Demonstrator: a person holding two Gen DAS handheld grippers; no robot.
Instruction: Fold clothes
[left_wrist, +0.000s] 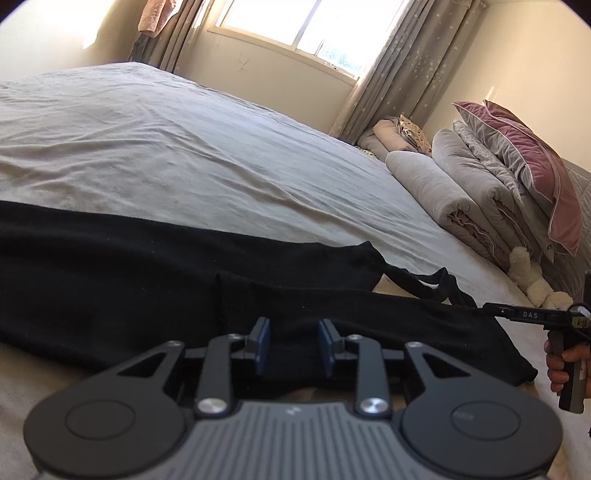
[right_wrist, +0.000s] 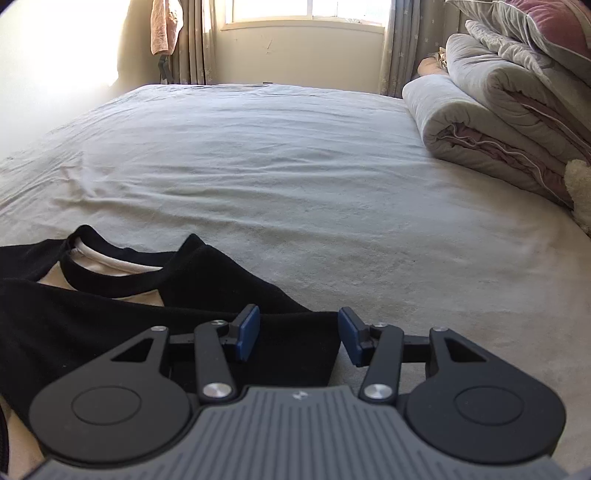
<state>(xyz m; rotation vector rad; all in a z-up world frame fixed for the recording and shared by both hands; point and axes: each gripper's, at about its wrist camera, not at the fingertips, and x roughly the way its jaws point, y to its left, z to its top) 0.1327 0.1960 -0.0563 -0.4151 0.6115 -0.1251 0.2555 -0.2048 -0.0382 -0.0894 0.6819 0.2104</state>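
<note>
A black long-sleeved top (left_wrist: 147, 266) lies spread flat across the near part of the bed. In the right wrist view its round neckline (right_wrist: 110, 262) shows a pale lining. My left gripper (left_wrist: 293, 343) hovers low over the garment's near edge, its blue pads apart, with cloth lying under the gap but not pinched. My right gripper (right_wrist: 299, 332) is open too, and the black top's (right_wrist: 74, 314) squared sleeve end lies between its pads without being pressed. From the left wrist view the right gripper (left_wrist: 489, 307) shows side-on at the garment's right end, held by a hand (left_wrist: 561, 362).
The grey bedsheet (left_wrist: 184, 147) stretches away towards a window (left_wrist: 314, 26) with curtains. Rolled grey duvets (left_wrist: 443, 192) and a pink pillow (left_wrist: 535, 166) are stacked along the right side, with a white plush toy (left_wrist: 535, 288) below them. A pinkish cloth (right_wrist: 164, 26) hangs at the back.
</note>
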